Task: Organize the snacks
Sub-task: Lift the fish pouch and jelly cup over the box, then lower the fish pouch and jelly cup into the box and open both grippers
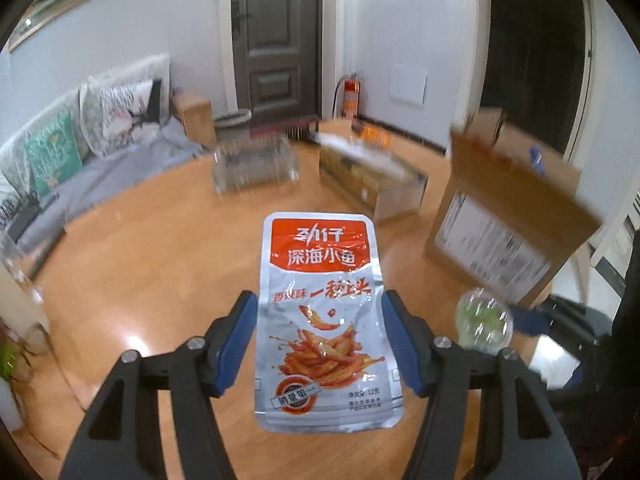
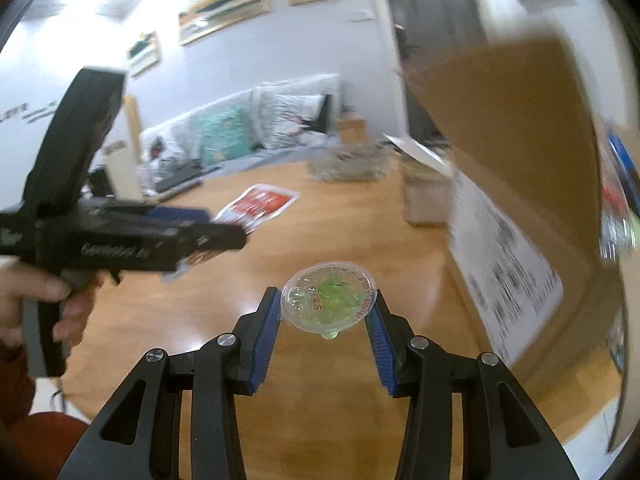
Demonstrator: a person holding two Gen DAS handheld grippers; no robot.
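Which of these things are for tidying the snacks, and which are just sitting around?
For the job:
fish packet, held in the left tool
jelly cup, held in the right tool
clear bins
cardboard box

Just around:
sofa
cushions
door
fire extinguisher

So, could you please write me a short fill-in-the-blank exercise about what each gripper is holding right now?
1. The left gripper is shut on a silver and ____ fish snack packet.
2. The right gripper is shut on a clear jelly cup with ____ contents.
3. The cardboard box stands on the ____ table.
4. Beyond the table, the dark door is ____.

Missing words: red; green; wooden; closed
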